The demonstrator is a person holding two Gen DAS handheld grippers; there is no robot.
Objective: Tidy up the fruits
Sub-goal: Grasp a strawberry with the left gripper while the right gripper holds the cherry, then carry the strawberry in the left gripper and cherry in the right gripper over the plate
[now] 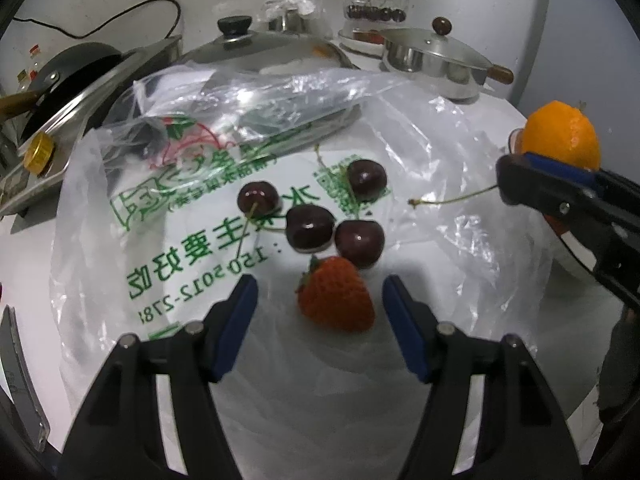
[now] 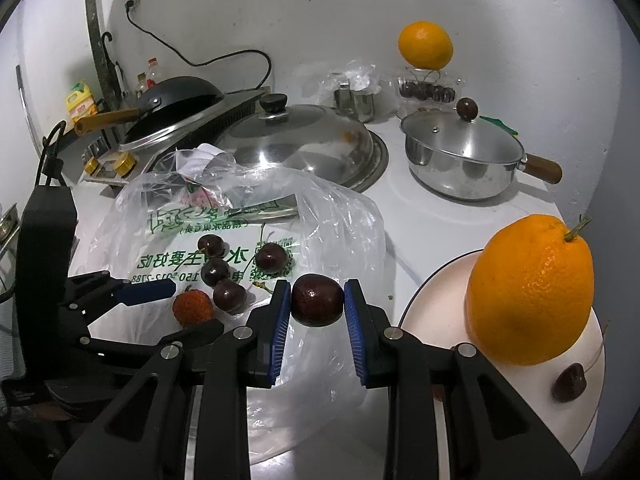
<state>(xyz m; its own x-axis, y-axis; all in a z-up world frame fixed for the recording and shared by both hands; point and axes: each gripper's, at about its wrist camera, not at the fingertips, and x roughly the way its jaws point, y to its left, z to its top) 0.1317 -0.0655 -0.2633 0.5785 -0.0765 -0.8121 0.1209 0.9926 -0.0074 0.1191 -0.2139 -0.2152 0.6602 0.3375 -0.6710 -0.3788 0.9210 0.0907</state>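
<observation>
left gripper [image 1: 320, 304] gapes astride the strawberry [image 1: 335, 299] on the plastic bag [image 1: 440, 152], untouched | right gripper [image 2: 317, 300] pinches a cherry [image 2: 317, 300] | only its view shows the plate [image 2: 440, 292] with orange [image 2: 530, 292]

Place: home kitchen counter
Evidence: black wok [image 2: 176, 98] at ten o'clock; lidded steel saucepan [image 2: 464, 156] at one o'clock; cooking-oil bottle [image 2: 81, 105]

White counter [image 2: 420, 216] under plastic bag [image 2: 332, 216], plate [image 2: 436, 300], saucepan [image 2: 460, 160].
</observation>
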